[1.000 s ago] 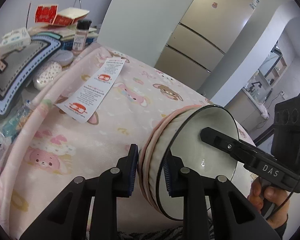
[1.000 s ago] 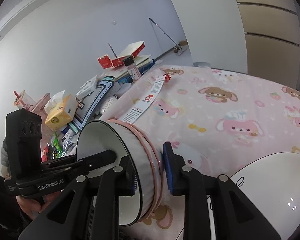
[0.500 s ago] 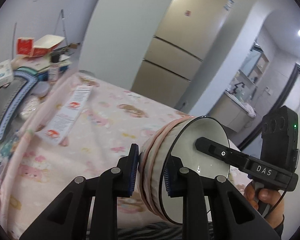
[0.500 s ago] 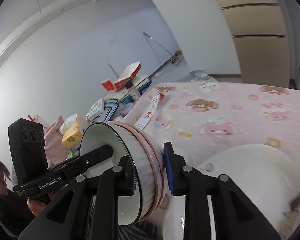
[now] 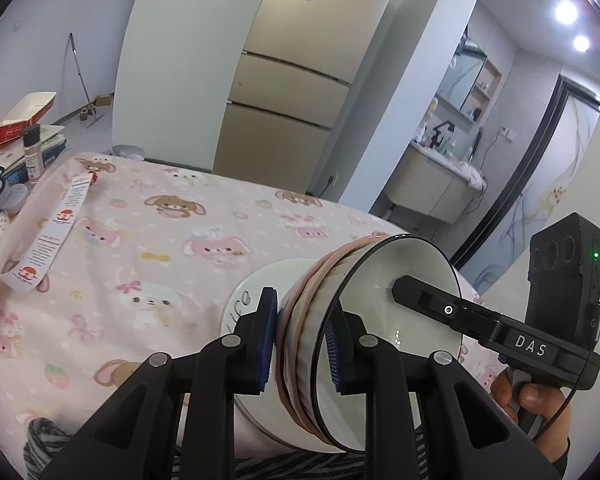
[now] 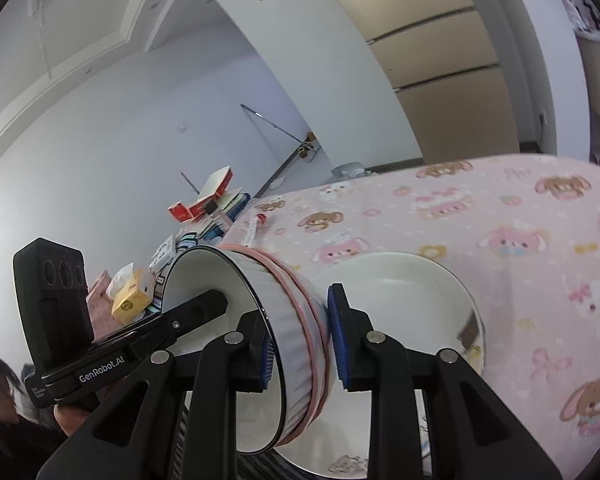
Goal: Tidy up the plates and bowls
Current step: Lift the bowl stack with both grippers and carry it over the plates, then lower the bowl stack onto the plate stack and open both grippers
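Left gripper (image 5: 300, 342) is clamping the wall of a bowl (image 5: 364, 344), one blue pad outside against the ribbed, pink-banded side and one inside the white interior. Right gripper (image 6: 300, 340) is pinching the opposite wall of the same bowl (image 6: 260, 320) in the same way, so both are closing on it from two sides; each is appearing in the other's view as a black finger reaching into the bowl's mouth. The bowl is lying tilted on its side in mid-air, above a white plate (image 6: 404, 276) resting on the pink cartoon-print cloth (image 5: 160, 240) that is covering the desk. The plate (image 5: 256, 280) is largely hidden behind bowl and fingers; whether bowl and plate are touching cannot be told. A paper strip (image 5: 56, 232) is lying on the cloth, well apart. Boxes and clutter (image 6: 208, 204) at the far edge are too small to identify. A fridge (image 5: 292, 100) is standing behind.
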